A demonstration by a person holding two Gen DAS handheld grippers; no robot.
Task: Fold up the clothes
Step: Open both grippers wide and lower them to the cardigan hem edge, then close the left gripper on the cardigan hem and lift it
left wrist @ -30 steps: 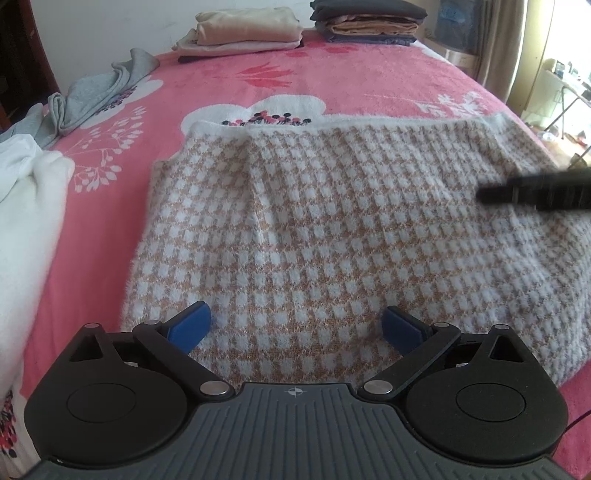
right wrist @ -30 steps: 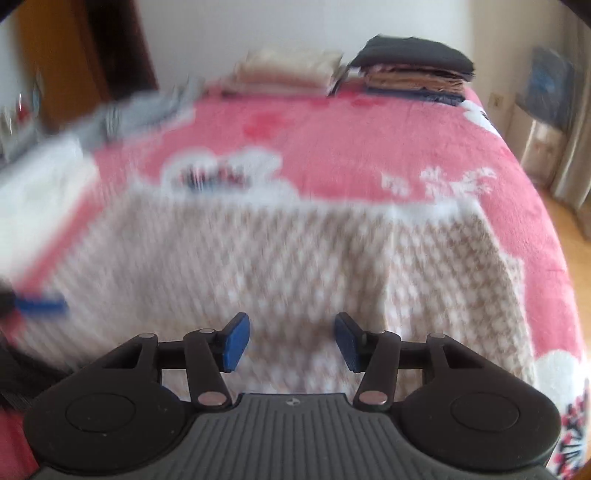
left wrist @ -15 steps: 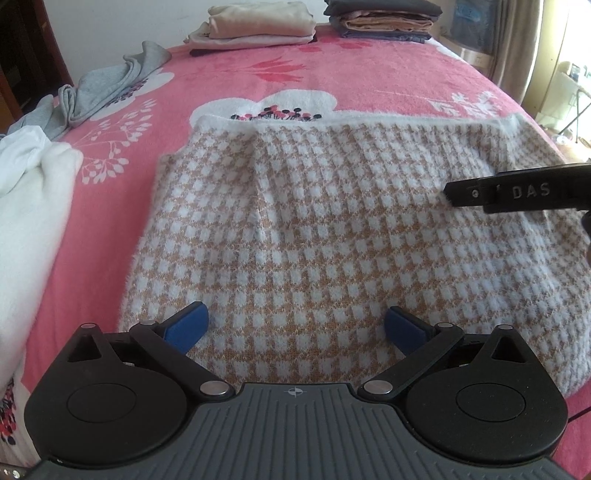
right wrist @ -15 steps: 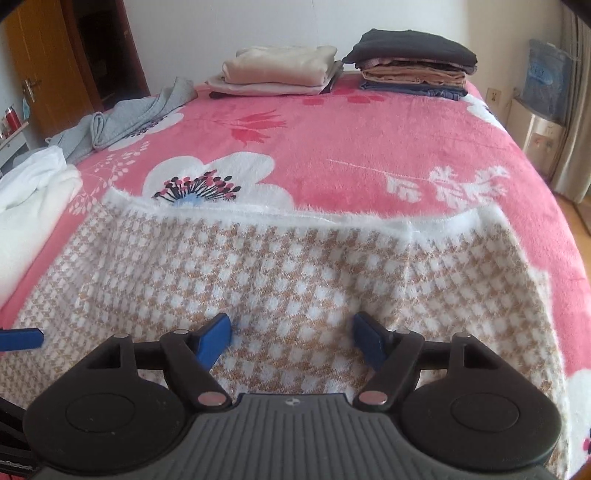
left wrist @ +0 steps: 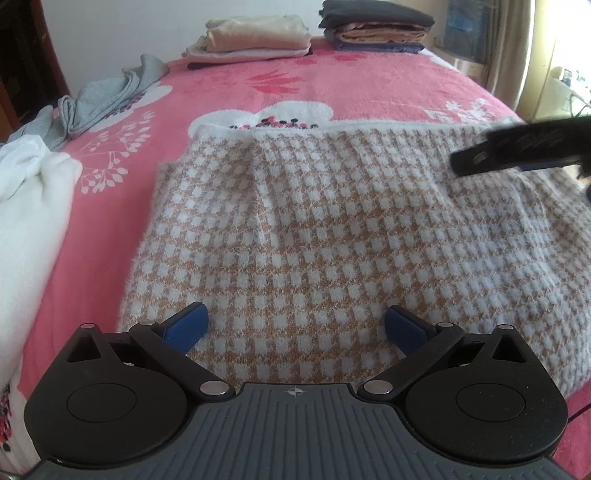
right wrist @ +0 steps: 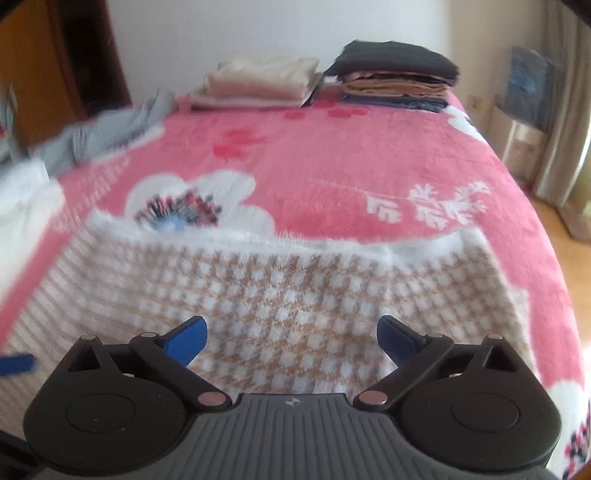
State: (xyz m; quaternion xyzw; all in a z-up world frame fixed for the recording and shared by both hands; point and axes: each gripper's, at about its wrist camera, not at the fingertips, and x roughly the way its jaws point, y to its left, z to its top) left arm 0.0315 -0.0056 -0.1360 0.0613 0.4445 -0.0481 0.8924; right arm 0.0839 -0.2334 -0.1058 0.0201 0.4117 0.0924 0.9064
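Left tool (left wrist: 295, 325) angles downward over the checked sweater (left wrist: 332, 229) — jaws wide, nothing gripped. Right tool (right wrist: 291, 338) angles downward likewise — jaws opening, pads clear of the fabric. The sweater lies spread on the pink bed (left wrist: 351, 88).

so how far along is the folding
Done: two folded stacks, one beige, one dark-topped, at the far end of the bed. In hand: the fuzzy tan-and-white checked sweater lies spread; both claws hover open, the right claw opening. Left: the crumpled grey garment and white one.
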